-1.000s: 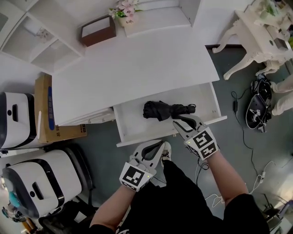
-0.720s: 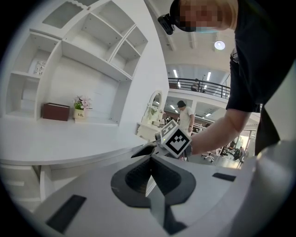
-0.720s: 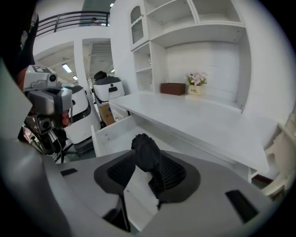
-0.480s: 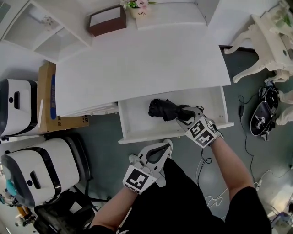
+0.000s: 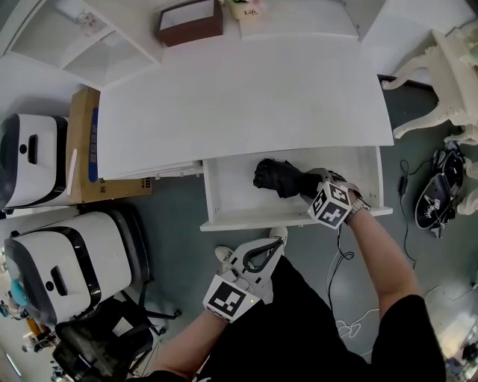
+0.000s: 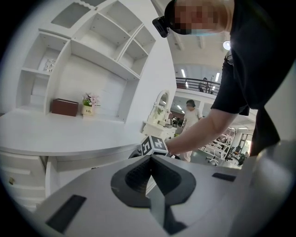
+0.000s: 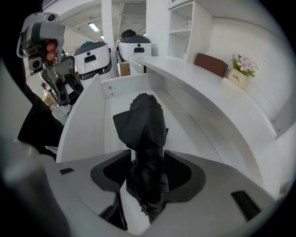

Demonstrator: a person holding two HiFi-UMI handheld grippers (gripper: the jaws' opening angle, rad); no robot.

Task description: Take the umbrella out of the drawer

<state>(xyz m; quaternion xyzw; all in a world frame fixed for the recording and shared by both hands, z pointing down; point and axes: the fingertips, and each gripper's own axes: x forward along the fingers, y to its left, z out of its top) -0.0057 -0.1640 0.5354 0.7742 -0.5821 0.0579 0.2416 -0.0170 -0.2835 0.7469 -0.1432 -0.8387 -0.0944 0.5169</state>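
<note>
My right tool (image 5: 312,188), wrist bent steeply downward, is opening its jaws astride one end of the folded black umbrella (image 5: 276,177), which lies inside the open drawer (image 5: 224,200). My left tool (image 5: 263,252) hovers clenched and empty in front of the drawer.

I logged these colours. The folded fabric umbrella (image 5: 280,177) was solid black, without pattern. The open rectangular drawer (image 5: 224,203) and the flat desk top (image 5: 246,97) were plain white. The left gripper (image 6: 150,159) had a pale grey shell, dark grey ribbed pads (image 6: 136,178) and a cube of black-and-white square markers (image 5: 228,297). The rectangular box (image 5: 190,21) was brown with a white top. The cardboard carton (image 5: 88,145) was tan with a blue stripe. The floor (image 5: 172,220) was grey-green.
</note>
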